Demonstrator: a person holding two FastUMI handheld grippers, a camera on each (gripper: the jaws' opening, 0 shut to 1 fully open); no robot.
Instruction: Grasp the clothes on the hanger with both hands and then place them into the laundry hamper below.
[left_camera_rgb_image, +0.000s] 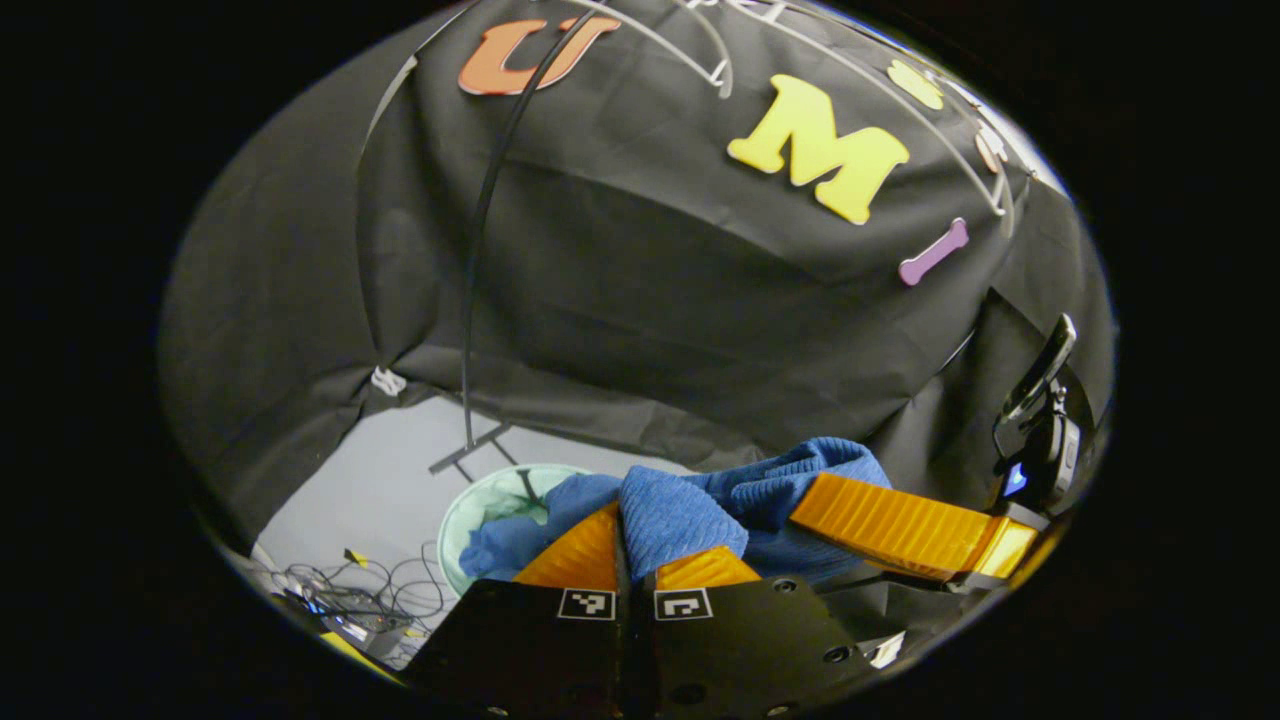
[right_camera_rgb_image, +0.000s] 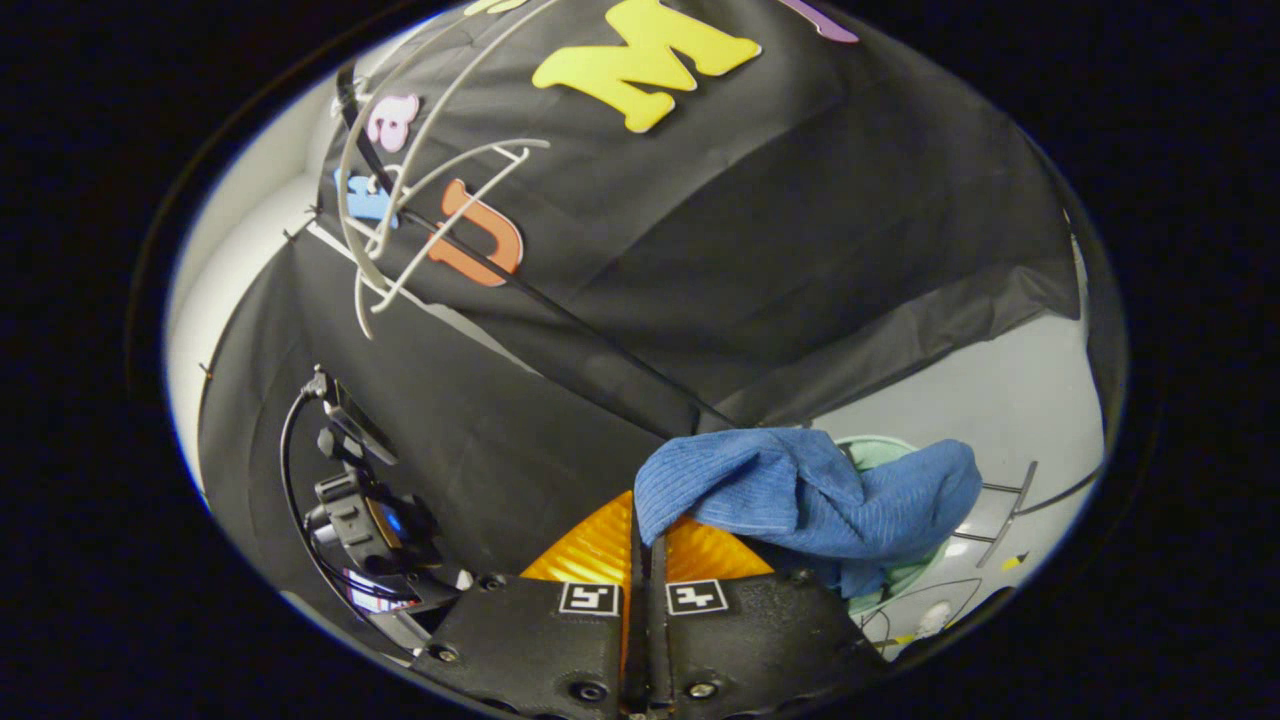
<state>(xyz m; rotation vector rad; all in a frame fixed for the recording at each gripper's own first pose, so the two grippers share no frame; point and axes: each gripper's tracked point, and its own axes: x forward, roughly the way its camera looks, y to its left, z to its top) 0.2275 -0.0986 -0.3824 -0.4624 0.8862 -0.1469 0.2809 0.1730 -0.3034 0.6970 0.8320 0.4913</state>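
Two grippers are each pinching the same blue cloth (left_camera_rgb_image: 690, 510). In the left gripper view, the left gripper (left_camera_rgb_image: 635, 560) has its two fingers squeezed tight together, with a fold of the cloth caught between them. The cloth bunches up over the fingertips and hangs down toward the green hamper (left_camera_rgb_image: 480, 505) on the pale floor (left_camera_rgb_image: 400, 450). The right gripper (left_camera_rgb_image: 900, 525) reaches in from the right side and touches the same cloth.

In the right gripper view, the right gripper (right_camera_rgb_image: 645, 545) is also clamped shut on a corner of the blue cloth (right_camera_rgb_image: 810, 490). The rest of the cloth droops to the right, over the rim of the hamper (right_camera_rgb_image: 870, 450), which sits just behind and below it. A thin black pole (right_camera_rgb_image: 560, 315) from the rack slants across the dark wall. White wire hangers (right_camera_rgb_image: 400, 230) hang near the top left. Some loose cables (left_camera_rgb_image: 370, 590) lie on the floor beside the hamper.
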